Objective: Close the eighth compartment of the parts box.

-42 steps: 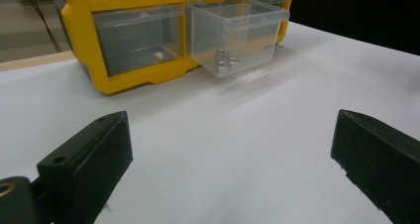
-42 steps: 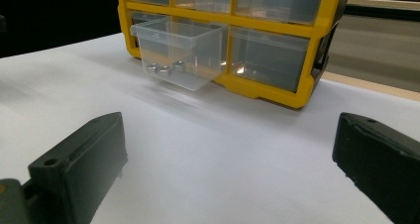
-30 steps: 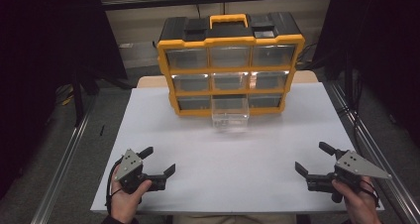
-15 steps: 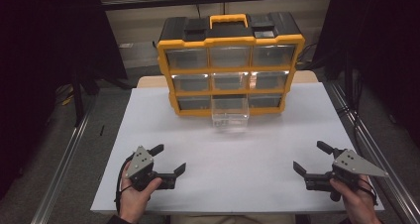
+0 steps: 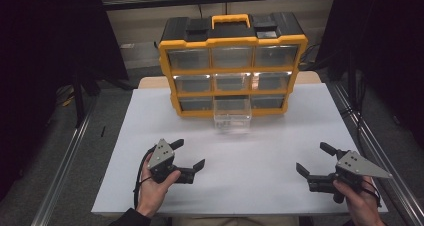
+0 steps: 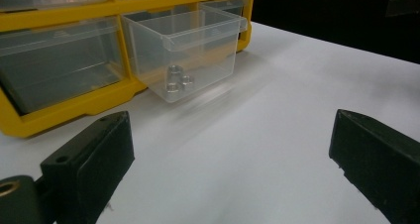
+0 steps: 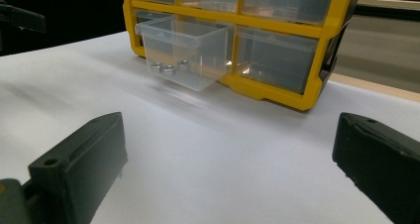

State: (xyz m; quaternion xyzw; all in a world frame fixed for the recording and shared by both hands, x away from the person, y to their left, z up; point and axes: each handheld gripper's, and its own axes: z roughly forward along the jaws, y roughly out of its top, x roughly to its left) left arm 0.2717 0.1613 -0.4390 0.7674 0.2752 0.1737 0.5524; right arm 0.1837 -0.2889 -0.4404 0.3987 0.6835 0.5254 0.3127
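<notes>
The work surface is a white sheet covering a table whose pale wood edge shows at the far corners. It is flat, matte and bare apart from the items below. Metal rails run along both long sides of the table; the floor beside them is grey, and dark curtains close off the room to left and right.

A yellow-and-black organizer stands upright at the far edge of the sheet, with three rows of three clear drawers. The bottom middle drawer is pulled partway out over the sheet. In the left gripper view, small metal nuts lie on its floor (three can be counted).

The left gripper is held in the person's left hand just above the near left part of the sheet, jaws wide apart and holding nothing. The right gripper sits at the near right, in the right hand, jaws likewise spread and empty. Both are well apart from the drawer.
</notes>
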